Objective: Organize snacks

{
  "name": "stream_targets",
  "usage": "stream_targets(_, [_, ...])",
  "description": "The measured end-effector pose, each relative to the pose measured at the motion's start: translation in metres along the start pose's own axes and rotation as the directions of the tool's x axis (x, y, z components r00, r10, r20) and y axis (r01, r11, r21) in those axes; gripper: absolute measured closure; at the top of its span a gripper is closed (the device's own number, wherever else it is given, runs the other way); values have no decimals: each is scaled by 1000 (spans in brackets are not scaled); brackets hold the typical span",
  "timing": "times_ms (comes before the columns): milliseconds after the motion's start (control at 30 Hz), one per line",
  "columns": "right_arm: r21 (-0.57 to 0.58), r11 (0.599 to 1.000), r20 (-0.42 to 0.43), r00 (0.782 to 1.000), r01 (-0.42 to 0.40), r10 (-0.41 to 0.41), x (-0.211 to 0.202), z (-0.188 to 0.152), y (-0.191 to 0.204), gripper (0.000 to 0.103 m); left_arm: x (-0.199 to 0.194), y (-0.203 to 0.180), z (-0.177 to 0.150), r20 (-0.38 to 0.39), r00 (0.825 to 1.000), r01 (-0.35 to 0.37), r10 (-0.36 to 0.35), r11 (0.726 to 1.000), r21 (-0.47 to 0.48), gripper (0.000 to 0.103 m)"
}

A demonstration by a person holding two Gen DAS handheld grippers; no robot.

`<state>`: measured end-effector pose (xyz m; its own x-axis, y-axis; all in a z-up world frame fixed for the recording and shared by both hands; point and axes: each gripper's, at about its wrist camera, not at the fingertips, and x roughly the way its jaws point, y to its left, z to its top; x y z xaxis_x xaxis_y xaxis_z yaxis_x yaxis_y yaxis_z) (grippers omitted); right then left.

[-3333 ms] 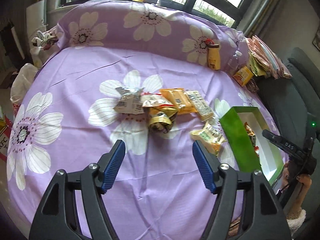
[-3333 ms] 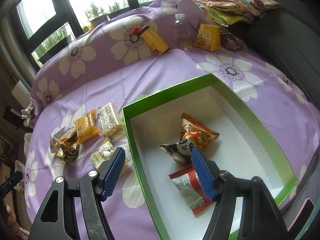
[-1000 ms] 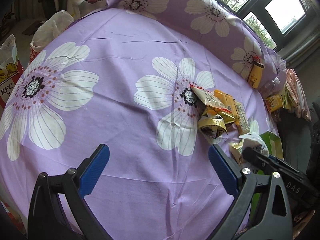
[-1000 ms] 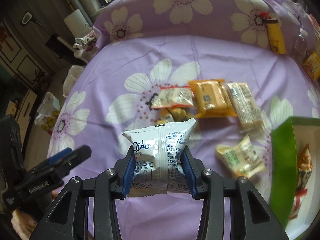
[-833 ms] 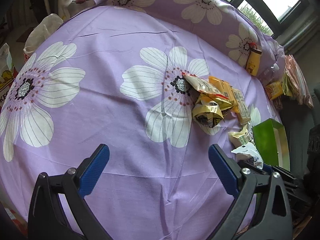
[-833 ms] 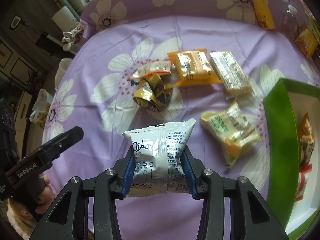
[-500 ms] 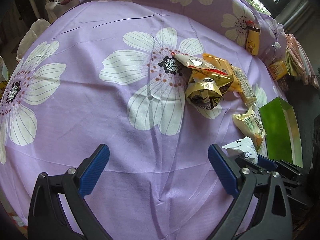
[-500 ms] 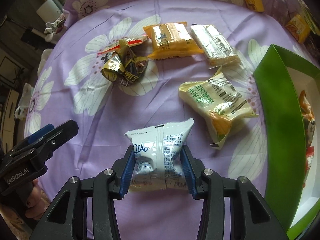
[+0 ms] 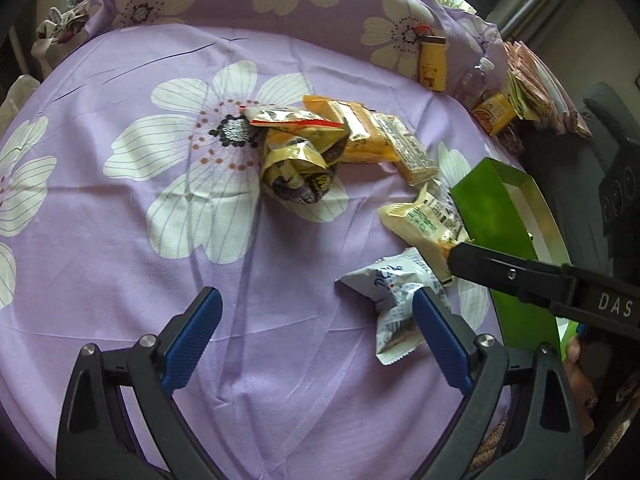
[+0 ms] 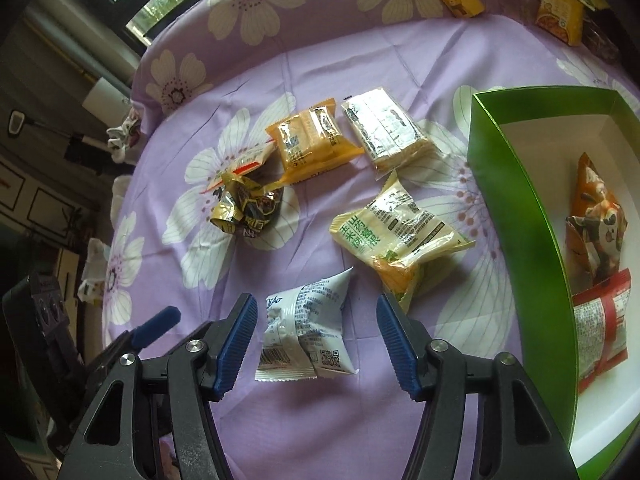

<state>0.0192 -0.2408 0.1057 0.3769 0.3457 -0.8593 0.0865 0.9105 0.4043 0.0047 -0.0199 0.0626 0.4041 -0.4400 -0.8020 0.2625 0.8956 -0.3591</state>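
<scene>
A white snack packet point(image 10: 306, 330) lies on the purple flowered cloth point(image 10: 304, 420) between the open jaws of my right gripper point(image 10: 316, 340), untouched by either jaw. It also shows in the left wrist view point(image 9: 394, 300). My left gripper point(image 9: 316, 336) is open and empty over the cloth. The green box point(image 10: 516, 196) to the right holds three packets, one of them red point(image 10: 600, 328). Loose on the cloth are a pale yellow packet point(image 10: 398, 236), a clear-wrapped bar point(image 10: 384, 134), an orange packet point(image 10: 312, 144) and a crumpled gold packet point(image 10: 248, 208).
At the far edge stand a yellow bottle point(image 9: 432, 64), a clear bottle point(image 9: 476, 80) and a small orange carton point(image 9: 494, 114). Folded cloths point(image 9: 536, 92) are stacked far right. A dark chair point(image 9: 608, 120) stands beside the box.
My right gripper carried the white packet toward the box side, lowered it to the cloth and opened, letting it go. My left gripper swung to face the snack pile.
</scene>
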Motion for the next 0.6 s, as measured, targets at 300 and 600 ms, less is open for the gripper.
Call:
stream_targets(300, [-3,998,-68,996,-57,56,20,-4,4,40,24,-26,-12,-73,993,102,-98,993,55,28])
stream_targets(600, [0,997,-129,989,-72,72,39,-8,3,41,33,-24,-15,-105,980,172,-171,985,0,52])
